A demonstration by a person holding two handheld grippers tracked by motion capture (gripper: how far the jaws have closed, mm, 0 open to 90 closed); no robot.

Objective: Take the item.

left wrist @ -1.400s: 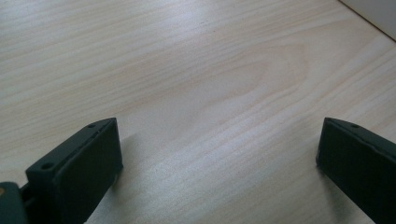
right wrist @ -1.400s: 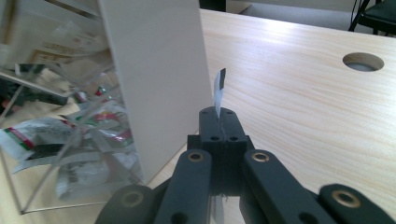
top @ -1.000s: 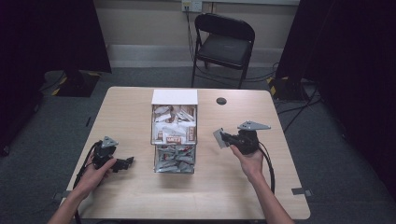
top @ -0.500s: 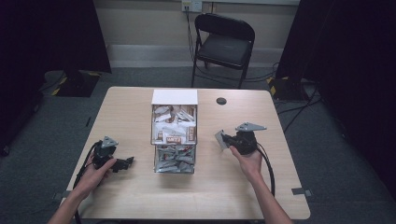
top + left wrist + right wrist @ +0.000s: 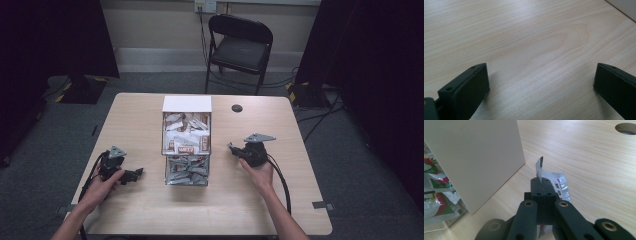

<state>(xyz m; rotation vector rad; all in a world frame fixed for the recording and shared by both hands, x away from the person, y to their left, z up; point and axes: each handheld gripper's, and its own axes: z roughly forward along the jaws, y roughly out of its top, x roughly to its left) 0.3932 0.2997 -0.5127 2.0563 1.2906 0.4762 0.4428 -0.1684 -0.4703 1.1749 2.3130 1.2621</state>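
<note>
Right gripper [image 5: 541,181] is clamped tight on a small silvery foil packet [image 5: 559,185], right of the clear plastic packet-filled box [image 5: 186,145]. Left gripper [image 5: 541,82] rests wide open, empty, on the pale wooden table [image 5: 529,37].

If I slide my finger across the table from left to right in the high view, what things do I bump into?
Left gripper → clear box of packets → right gripper, its fingers shut on a packet → its black cable.

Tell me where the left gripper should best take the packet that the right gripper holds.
Probably the free silver end of the packet beyond the right gripper, approached from beyond that tip. It stands thin and on edge, so the left gripper, open, should pinch its flat faces.
</note>
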